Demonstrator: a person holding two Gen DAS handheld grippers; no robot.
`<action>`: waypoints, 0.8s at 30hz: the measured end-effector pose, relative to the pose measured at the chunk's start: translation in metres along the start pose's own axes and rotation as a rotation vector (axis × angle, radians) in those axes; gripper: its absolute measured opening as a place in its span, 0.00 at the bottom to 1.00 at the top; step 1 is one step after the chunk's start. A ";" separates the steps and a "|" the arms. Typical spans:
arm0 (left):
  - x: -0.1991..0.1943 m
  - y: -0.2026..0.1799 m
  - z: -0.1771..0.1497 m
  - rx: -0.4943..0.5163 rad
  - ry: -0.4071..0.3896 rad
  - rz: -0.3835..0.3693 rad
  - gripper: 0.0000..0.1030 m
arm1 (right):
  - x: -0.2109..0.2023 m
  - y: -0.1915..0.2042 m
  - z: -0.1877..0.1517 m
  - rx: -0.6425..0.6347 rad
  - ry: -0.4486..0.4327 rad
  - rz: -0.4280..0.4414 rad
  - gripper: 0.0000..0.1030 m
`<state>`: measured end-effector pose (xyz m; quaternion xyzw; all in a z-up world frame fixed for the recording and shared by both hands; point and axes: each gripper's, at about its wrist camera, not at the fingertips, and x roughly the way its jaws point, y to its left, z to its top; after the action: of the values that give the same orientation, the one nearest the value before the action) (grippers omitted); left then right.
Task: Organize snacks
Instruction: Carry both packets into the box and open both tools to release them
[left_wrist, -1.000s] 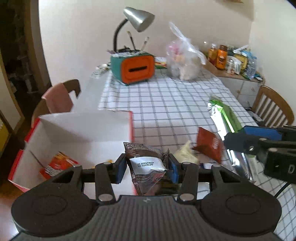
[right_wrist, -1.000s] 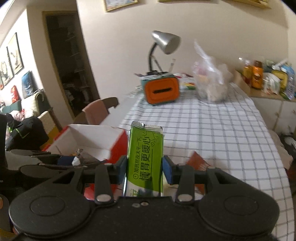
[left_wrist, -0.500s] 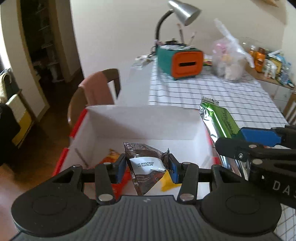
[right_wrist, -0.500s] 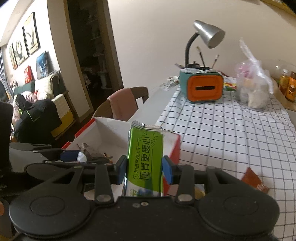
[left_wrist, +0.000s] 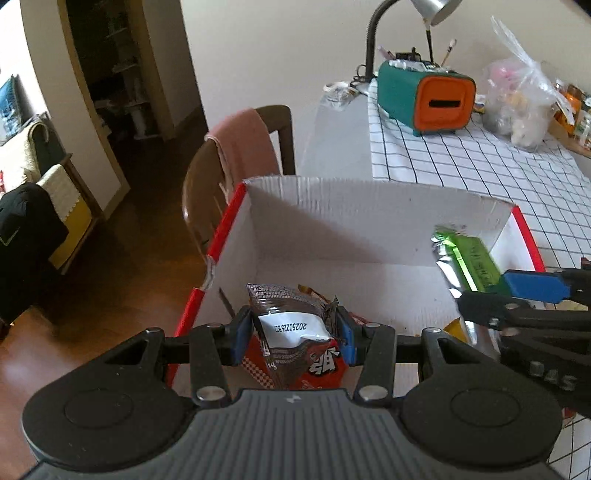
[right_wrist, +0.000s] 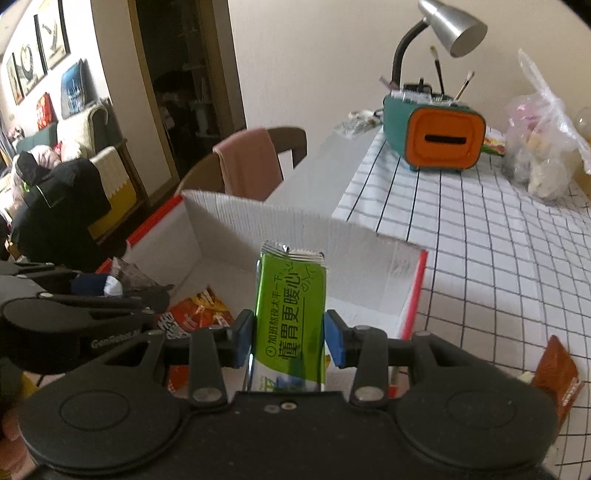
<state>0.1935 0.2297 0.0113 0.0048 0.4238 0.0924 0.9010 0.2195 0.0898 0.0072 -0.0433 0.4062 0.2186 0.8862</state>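
Left gripper (left_wrist: 294, 334) tilts steeply downward, blue pads clamped on the sides of a dark snack pouch (left_wrist: 291, 325) that stands upright between the jaws, above the open white box (left_wrist: 369, 206) with red edges. Right gripper (right_wrist: 289, 338) has the same downward tilt, jaws closed on a green packet (right_wrist: 290, 317) held upright between them, over the box's right half. Below and beyond both sets of jaws, orange-red snack bags (right_wrist: 195, 310) lie on the box floor; a brown sachet (right_wrist: 557, 373) rests on the checked tablecloth (right_wrist: 480, 258), right of the right jaws.
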 end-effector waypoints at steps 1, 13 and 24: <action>0.002 -0.001 0.000 0.009 0.002 -0.003 0.45 | 0.004 0.001 -0.001 -0.003 0.009 -0.005 0.39; 0.015 -0.010 -0.003 0.048 0.025 0.018 0.46 | 0.023 0.009 -0.007 -0.020 0.074 0.000 0.39; 0.010 -0.010 -0.003 0.039 0.019 0.021 0.52 | 0.015 0.004 -0.007 0.000 0.074 0.015 0.41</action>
<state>0.1997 0.2217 0.0009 0.0260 0.4339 0.0938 0.8957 0.2216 0.0972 -0.0083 -0.0485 0.4392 0.2236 0.8688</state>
